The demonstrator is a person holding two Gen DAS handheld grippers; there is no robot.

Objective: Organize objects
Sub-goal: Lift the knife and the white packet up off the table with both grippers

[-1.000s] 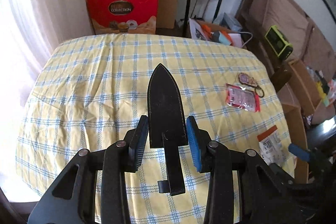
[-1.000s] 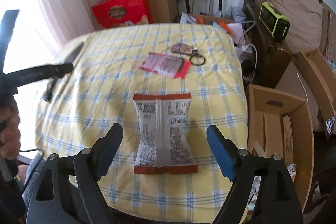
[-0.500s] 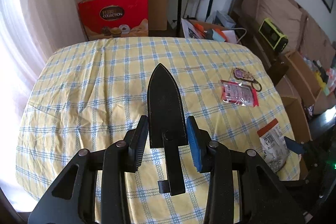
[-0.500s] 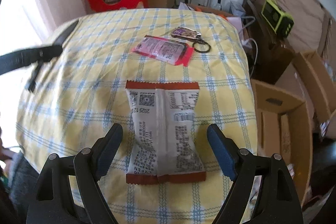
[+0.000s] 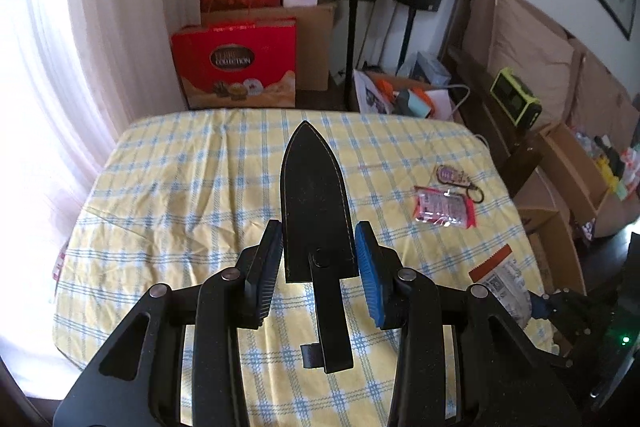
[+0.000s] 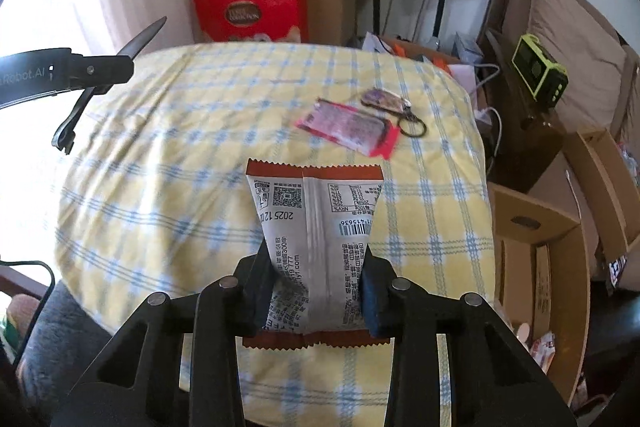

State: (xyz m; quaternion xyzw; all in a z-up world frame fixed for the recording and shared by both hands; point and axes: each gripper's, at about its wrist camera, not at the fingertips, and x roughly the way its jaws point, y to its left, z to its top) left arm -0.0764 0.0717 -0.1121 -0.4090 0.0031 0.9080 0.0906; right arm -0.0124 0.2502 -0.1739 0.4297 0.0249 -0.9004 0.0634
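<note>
The right gripper (image 6: 316,285), wide apart a moment ago, is closing on the snack packet (image 6: 314,227) at the table's (image 6: 160,167) near edge, so pickup begins; the left gripper (image 5: 318,259) clamps the black sheath (image 5: 314,203) above the table; beyond the packet lie a pink sachet (image 6: 348,129) and keyring (image 6: 390,105).

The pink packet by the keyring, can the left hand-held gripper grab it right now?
Probably not: the left hand-held gripper is already shut on a black sheath, so its jaws are full. The pink packet itself lies uncovered on the tablecloth.
</note>
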